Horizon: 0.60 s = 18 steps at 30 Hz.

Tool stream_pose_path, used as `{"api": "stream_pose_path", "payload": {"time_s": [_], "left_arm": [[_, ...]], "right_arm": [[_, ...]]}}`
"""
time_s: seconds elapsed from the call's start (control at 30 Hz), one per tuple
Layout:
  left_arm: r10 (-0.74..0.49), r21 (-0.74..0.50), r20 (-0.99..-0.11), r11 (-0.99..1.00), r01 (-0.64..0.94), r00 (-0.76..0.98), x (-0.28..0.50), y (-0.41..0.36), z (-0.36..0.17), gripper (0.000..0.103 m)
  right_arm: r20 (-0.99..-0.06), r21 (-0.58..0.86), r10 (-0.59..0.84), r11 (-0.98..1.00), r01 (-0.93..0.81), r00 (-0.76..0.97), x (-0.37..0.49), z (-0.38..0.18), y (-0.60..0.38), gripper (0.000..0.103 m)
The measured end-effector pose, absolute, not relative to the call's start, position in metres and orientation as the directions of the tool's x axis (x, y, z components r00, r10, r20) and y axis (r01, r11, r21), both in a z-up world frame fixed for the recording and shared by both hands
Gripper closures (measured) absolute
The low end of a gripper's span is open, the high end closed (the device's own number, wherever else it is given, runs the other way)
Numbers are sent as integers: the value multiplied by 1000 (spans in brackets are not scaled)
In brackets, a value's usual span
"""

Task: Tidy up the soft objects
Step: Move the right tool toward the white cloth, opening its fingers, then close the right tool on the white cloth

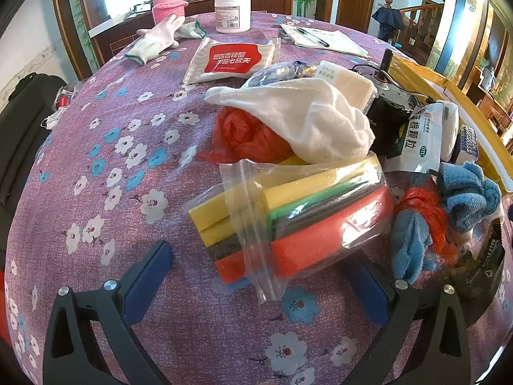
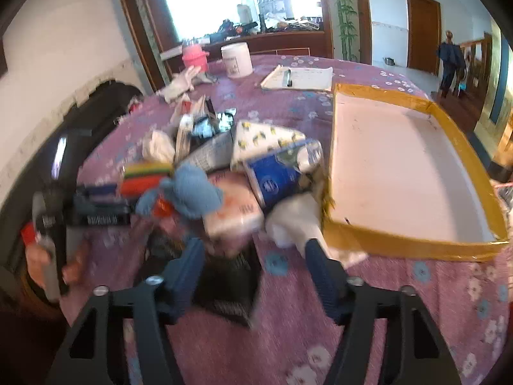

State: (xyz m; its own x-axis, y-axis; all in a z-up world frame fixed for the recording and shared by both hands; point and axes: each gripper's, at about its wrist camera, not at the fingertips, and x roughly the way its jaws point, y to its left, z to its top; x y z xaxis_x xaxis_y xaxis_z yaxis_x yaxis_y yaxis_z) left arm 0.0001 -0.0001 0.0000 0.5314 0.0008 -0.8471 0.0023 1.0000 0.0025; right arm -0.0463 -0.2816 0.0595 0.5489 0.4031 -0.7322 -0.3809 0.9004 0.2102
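Between the wide-spread jaws of the left gripper (image 1: 258,253), on the near worktop (image 1: 128,166): a clear zip bag (image 1: 256,224) holding foam strips (image 1: 320,240) in yellow, green, grey and red, lying flat and not pinched, with its mouth end pointing near and left. Just beyond it, a heap of soft things: white cloth (image 1: 307,118) draped over a crumpled red plastic bag (image 1: 247,138), blue towel (image 1: 468,189) bunched to the right around another scrap of red plastic. Right gripper (image 2: 253,243) with jaws partway spread over a black packet (image 2: 224,282), nothing clamped as far as the blur allows; a white cloth end close by the right-hand pad, contact impossible to tell. Cardboard tray (image 2: 416,243) to the right of the heap, rimmed in yellow tape, bare white inside where visible, so probably the place for sorted items, with none in it yet. Far across the worktop, a lidded white tub (image 1: 232,12) and a flask (image 1: 168,3) in a pink knitted sleeve, contents hidden; a pale glove (image 1: 154,43) lying beside them. Likely trouble from here: slick bag film sliding out of a grip taken on plastic alone instead of on the foam; strips spilling if lifted mouth-down, seal state unclear; cloth snagging the red plastic beneath and dragging it along; a hurried right-hand pass knocking the tissue packs (image 2: 234,211) or catching the tray's near rim and shoving it; a pinch on the black packet in place of anything soft.
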Motion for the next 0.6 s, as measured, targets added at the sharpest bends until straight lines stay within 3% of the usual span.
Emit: {"api": "stream_pose_path", "payload": {"time_s": [0.07,0.13,0.37,0.47,0.53,0.57,0.6], "left_arm": [[0,2,-847,1000,3,531,0,0,0,0],[1,2,-847,1000,3,531,0,0,0,0],[0,2,-847,1000,3,531,0,0,0,0],[0,2,-847,1000,3,531,0,0,0,0],[1,3,-847,1000,3,531,0,0,0,0],[1,2,-847,1000,3,531,0,0,0,0],[1,2,-847,1000,3,531,0,0,0,0]], "right_arm": [[-753,204,374,915,-349,540,-33,56,-277,59],[-771,168,326,933,-320,547,-26,52,-273,62],[-803,14,168,964,-264,572,-15,45,-265,62],[-837,17,151,968,-251,525,-3,28,-264,62],[-834,-4,134,969,-248,535,-2,27,-263,71],[-831,-20,121,969,-246,544,-2,28,-262,89],[-824,-33,115,968,-249,555,-5,30,-263,92]]}}
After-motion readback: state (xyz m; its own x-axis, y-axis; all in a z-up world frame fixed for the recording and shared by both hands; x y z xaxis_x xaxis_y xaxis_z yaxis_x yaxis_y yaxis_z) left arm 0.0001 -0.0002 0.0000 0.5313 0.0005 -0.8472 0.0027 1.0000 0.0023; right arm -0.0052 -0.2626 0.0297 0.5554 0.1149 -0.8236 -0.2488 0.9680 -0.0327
